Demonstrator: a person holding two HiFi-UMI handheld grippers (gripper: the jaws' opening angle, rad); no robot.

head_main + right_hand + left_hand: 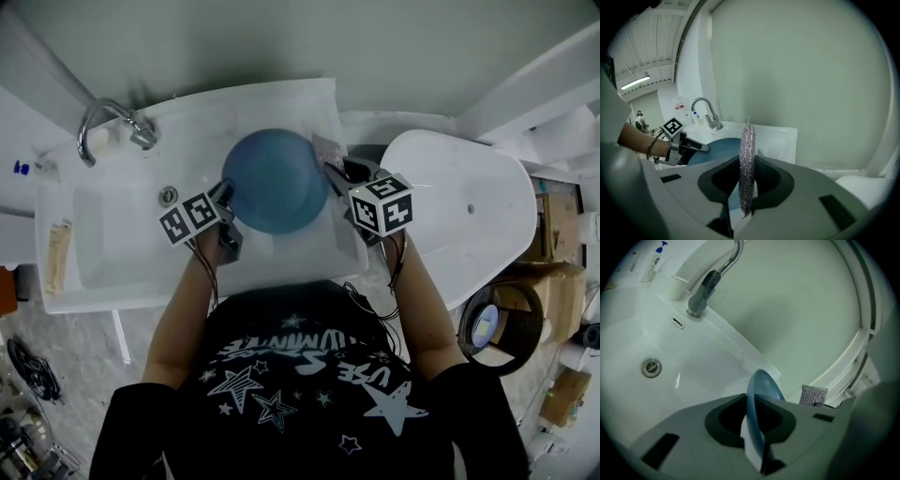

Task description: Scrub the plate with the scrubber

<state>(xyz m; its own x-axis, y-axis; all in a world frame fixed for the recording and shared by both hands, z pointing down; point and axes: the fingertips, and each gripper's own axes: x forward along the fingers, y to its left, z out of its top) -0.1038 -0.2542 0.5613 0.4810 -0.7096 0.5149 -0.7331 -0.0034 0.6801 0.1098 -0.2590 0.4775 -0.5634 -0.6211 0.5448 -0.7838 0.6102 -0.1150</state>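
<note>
Right gripper (747,190) is clamped on the scrubber (748,154), a silver mesh pad pinched edge-on and standing up out of the jaws, so a flat face is free to wipe sideways. It sits just beside the right rim of the plate (274,180); contact not clear from any view, looks just short of it. The blue plate is held over the sink (112,272), tilted up with its face toward the person. Left gripper (757,427) has jaws closed on the plate's left rim, pinching only the edge so almost the whole face stays open to the pad. Holding it above the basin makes sense for runoff – drain (168,195) is to the left and faucet (108,122) at far left. My read: scrubbing stroke not started yet.
</note>
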